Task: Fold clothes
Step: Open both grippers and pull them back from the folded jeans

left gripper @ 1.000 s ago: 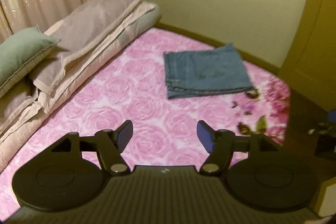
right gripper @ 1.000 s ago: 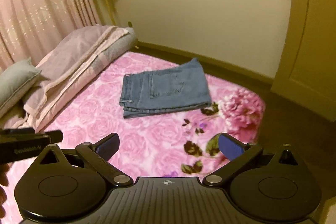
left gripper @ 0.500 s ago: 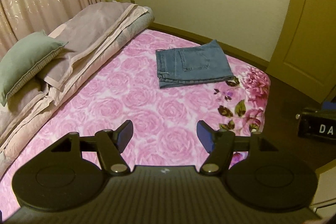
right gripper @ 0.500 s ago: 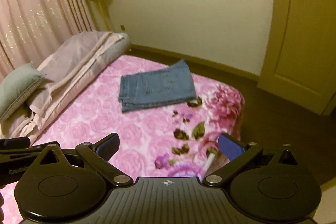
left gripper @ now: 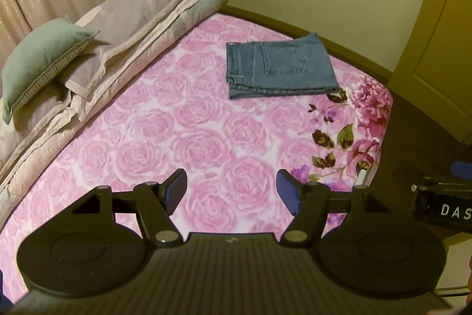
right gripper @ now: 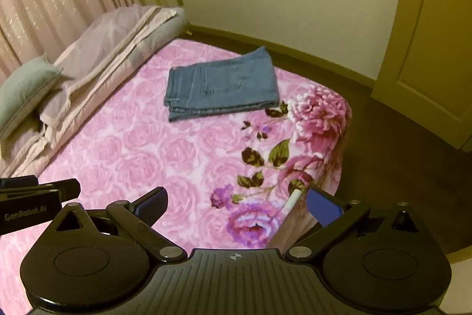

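Bed [left gripper: 183, 120] w/ rose blanket carries jeans [left gripper: 280, 68] already folded flat; left gripper [left gripper: 231, 191] & right gripper [right gripper: 236, 207] hover well back, fingers wide open, holding nothing, so folding looks done.

We see the folded jeans [left gripper: 278, 65] lying on the bed [left gripper: 183, 138] near its far corner, well ahead of us. The pillow [left gripper: 38, 61] and bedding [left gripper: 141, 14] lie left; the door [right gripper: 427, 34] stands right.
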Demonstrator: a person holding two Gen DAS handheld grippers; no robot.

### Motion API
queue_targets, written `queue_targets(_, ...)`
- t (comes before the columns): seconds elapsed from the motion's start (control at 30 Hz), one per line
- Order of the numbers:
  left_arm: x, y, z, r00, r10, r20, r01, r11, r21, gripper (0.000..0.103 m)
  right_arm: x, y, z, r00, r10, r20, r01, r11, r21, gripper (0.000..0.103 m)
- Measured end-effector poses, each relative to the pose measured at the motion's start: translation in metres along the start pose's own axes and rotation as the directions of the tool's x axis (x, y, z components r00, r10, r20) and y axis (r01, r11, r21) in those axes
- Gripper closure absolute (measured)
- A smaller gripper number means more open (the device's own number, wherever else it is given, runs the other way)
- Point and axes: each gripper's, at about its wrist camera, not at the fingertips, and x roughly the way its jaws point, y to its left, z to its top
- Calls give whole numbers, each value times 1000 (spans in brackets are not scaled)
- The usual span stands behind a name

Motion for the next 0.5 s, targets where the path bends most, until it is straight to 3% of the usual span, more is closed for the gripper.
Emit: queue_targets(0.5,22,-39,28,999,25,-26,-26,999,-43,39,30,-36,34,998,33,-59,-35,999,-34,0)
